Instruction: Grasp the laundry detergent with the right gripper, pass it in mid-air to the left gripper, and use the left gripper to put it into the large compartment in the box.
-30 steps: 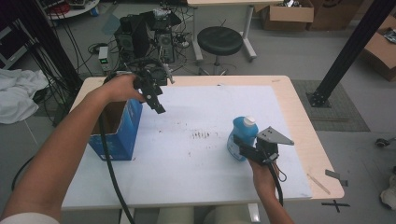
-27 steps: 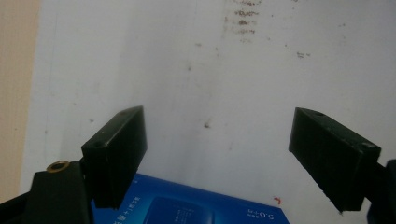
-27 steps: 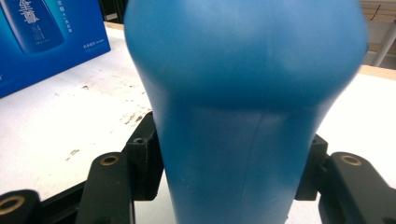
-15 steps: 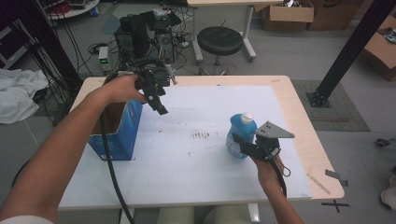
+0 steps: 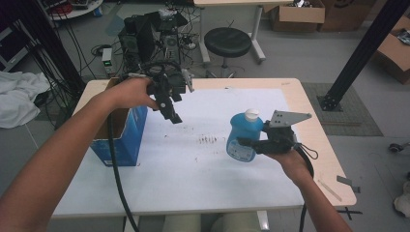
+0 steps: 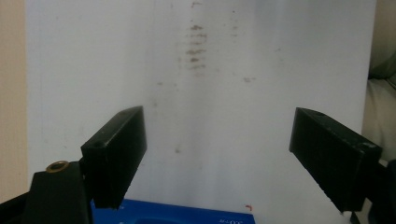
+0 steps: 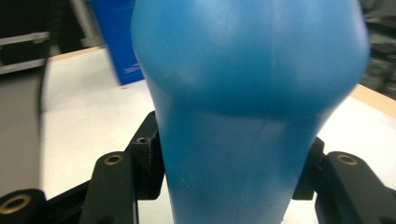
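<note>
A blue plastic bottle (image 5: pixel 243 137) with a white cap hangs above the white table sheet (image 5: pixel 208 164) at the right, tilted a little. My right gripper (image 5: pixel 245 143) is shut on its lower body; in the right gripper view the bottle (image 7: pixel 247 102) sits squeezed between both jaws. My left gripper (image 5: pixel 173 116) hovers over the sheet beside the blue cardboard box (image 5: pixel 121 140), pointing down. In the left gripper view my left gripper (image 6: pixel 219 158) stands open with nothing between its jaws, only stained white sheet (image 6: pixel 201 93) below.
The open blue box stands at the table's left edge. Brown smudges (image 5: pixel 209 140) mark the sheet's middle. A black stool (image 5: pixel 227 42), cables and computer gear lie beyond the far edge. A thin stick (image 5: pixel 329 189) rests near the right front corner.
My right gripper has lifted the bottle off the table and carried it slightly left. My left gripper has drifted right and up, away from the box.
</note>
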`<action>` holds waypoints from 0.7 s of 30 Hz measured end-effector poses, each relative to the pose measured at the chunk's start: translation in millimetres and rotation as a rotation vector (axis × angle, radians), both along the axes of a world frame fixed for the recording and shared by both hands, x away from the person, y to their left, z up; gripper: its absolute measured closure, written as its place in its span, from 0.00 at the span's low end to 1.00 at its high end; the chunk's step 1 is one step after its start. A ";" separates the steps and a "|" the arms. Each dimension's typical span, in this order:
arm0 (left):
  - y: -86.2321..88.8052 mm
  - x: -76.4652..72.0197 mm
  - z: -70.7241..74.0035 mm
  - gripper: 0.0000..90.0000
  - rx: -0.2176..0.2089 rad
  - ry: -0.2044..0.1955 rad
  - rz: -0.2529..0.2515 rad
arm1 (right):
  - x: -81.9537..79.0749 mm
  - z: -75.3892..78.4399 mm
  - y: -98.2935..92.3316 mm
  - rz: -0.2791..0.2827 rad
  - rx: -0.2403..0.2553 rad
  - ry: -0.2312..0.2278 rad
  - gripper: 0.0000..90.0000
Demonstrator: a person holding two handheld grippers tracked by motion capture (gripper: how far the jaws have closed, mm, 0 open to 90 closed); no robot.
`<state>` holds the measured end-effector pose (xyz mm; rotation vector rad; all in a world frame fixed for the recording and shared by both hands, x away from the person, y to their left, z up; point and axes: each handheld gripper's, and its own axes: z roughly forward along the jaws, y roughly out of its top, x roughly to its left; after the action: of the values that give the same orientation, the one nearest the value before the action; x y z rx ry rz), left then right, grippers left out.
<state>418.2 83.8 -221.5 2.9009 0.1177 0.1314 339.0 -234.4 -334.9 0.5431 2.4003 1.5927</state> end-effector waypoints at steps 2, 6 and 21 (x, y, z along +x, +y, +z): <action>-5.5 -6.9 4.3 0.21 -0.007 0.013 -0.021 | 3.4 3.6 1.3 0.049 0.000 0.011 0.49; -10.3 -14.1 9.3 0.21 -0.025 0.019 -0.033 | 6.7 6.7 3.7 0.107 -0.001 0.015 0.49; -35.7 -43.5 22.2 0.21 -0.010 0.033 -0.097 | 14.0 6.3 18.9 0.288 -0.014 0.024 0.49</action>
<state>374.7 48.1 -199.4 2.8927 -0.0164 0.0662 353.0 -215.5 -328.6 0.2207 2.6007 1.6835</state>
